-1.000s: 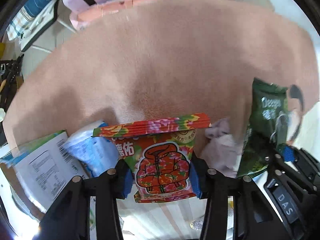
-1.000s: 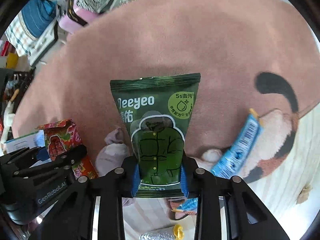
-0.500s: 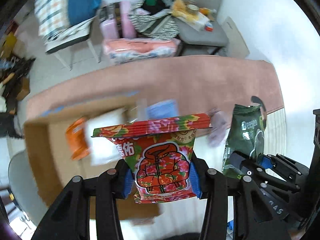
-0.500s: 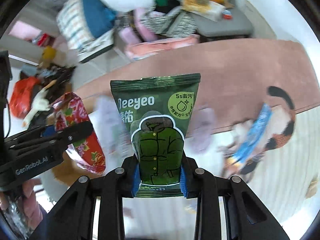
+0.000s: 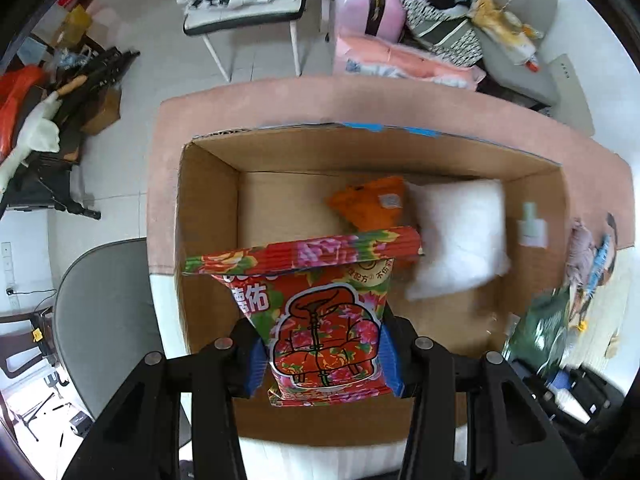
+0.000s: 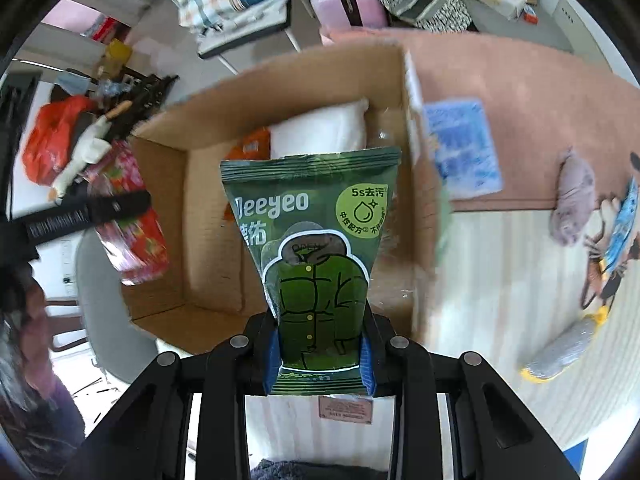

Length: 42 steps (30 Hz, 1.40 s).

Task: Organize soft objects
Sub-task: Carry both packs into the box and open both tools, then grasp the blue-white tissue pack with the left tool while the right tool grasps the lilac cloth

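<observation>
Two packets hang in our grip above an open cardboard box [image 5: 208, 216]: our left hand-held gripper [image 5: 324, 356] is closed on a red floral packet [image 5: 320, 320] printed with a jacket, and our right hand-held gripper [image 6: 320, 354] is clamped on a green Deeyeo packet [image 6: 316, 248], each pinched near its bottom edge between blue pads. Inside the box we see a white pillow [image 5: 456, 236] beside an orange packet [image 5: 372, 204]; the rest of its floor is bare. The box sits on a pink rug [image 5: 280, 96]. To the right of the box, a blue packet [image 6: 464, 148] lies just beside its wall, with a greyish soft toy [image 6: 572, 200] and a grey-and-yellow roll [image 6: 560, 352] farther off. A grey chair [image 5: 104, 320] stands left of the box.
</observation>
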Tool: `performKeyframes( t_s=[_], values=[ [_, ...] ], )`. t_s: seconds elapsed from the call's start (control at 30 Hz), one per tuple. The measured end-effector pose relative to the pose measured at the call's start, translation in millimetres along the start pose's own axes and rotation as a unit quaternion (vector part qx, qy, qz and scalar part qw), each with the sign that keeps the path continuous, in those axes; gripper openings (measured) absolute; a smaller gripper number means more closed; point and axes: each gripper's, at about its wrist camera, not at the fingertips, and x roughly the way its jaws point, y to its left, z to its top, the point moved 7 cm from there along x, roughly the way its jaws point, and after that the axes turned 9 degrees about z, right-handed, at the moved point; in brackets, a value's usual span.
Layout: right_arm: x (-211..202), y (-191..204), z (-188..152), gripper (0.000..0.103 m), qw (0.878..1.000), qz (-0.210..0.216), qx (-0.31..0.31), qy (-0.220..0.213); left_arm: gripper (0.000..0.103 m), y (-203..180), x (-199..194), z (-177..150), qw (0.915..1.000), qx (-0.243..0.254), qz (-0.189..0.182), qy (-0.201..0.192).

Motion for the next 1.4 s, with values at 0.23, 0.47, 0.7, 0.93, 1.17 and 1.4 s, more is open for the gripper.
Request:
performKeyframes(
  t_s=[0.23,0.47,0.7,0.93,1.17,1.4],
  values=[
    [56.5,-2.4,-5.7,0.033,0.999,-0.031,0.030,0.030,0.043,2.5,54.3,36.3,0.9991,0.019,-0.002,0.038],
    [92.1,-8.5,-5.2,0.033,0.996,-0.053,0.041,0.051,0.045,-6.7,84.5,48.6,0.9971,0.039,-0.003,0.065],
    [105.9,3.7,0.2,0.069,0.996,-0.051,0.048,0.061,0.069,0.8,72.3,52.8,0.9973,0.021,-0.028,0.064],
    [72.5,31.5,2.4,0.103,0.998,-0.060,0.018,0.027,0.100,15.5,15.6,36.8,0.9993,0.022,-0.031,0.002],
    [35.8,44.0,-2.5,0.103,0.996,-0.085,-0.011,-0.005,0.101,20.5,-33.7,-18.8,0.9978,0.013,-0.046,-0.045],
    [-12.3,38.0,-13.4,0.103,0.995,-0.083,-0.037,-0.030,0.101,15.0,-56.2,-60.7,0.9965,0.014,-0.036,-0.075]
  ],
)
